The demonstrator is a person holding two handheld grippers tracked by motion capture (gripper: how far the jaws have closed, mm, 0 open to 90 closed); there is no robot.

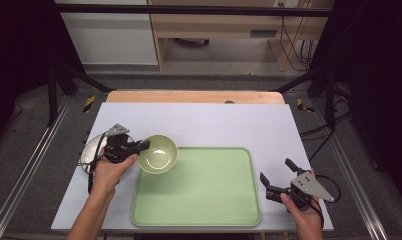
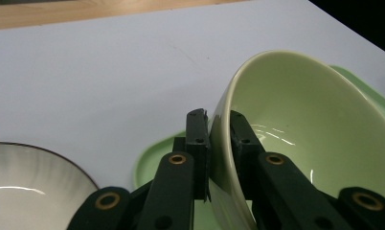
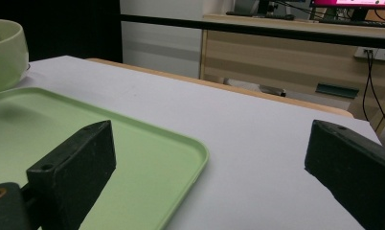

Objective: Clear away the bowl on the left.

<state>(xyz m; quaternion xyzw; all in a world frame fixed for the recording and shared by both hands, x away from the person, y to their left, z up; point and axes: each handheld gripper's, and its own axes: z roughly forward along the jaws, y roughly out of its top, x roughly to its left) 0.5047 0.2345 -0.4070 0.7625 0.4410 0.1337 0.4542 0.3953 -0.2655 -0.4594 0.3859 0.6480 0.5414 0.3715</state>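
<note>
right gripper [image 1: 275,179]: nearest the near edge of the table, at the right, just beside the tray's right rim; jaws spread wide with nothing between them.
tray [image 1: 224,215]: pale green, flat on the white table cover [image 1: 209,122], near and centre.
left gripper [image 1: 142,146]: at the left, jaws clamped on the left rim of the green bowl [image 1: 159,154], one jaw inside the wall and one outside.
green bowl: over the tray's far left corner, held tilted in the left gripper view; whether it touches the tray is unclear.
white plate [image 1: 91,149]: left of the bowl, partly under the left hand [image 1: 110,169].
</note>
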